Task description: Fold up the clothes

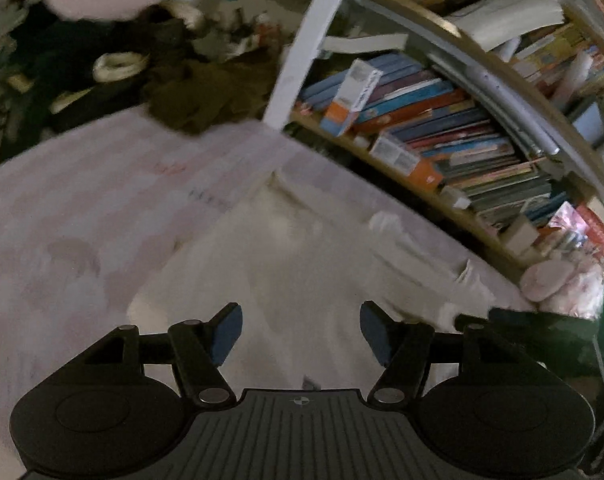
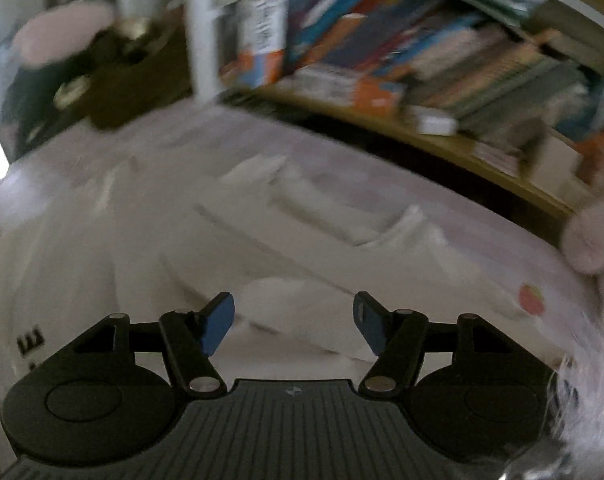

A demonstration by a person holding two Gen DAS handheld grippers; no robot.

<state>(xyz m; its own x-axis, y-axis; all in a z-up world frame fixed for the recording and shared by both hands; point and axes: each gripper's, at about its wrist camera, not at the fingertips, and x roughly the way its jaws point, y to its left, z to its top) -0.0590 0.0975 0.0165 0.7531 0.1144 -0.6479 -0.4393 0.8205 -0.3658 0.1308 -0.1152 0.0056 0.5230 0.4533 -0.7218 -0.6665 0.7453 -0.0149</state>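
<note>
Presently, garment: white garment [image 1: 302, 264] lies rumpled on the pale pink bedsheet [image 1: 82, 208], near the bookshelf [image 1: 441, 120] side; its creases run across the right wrist view [image 2: 302, 216].
Left gripper [image 1: 301, 334]: jaws spread wide, empty, hovering over the cloth.
Right gripper [image 2: 294, 322]: jaws likewise apart, nothing held, over a bunched fold.
Likely reason: both poised to pick edges.
Visibility: blurred; contact with cloth unclear.
Clutter: dark clothes pile [image 1: 102, 64] beyond.
</note>
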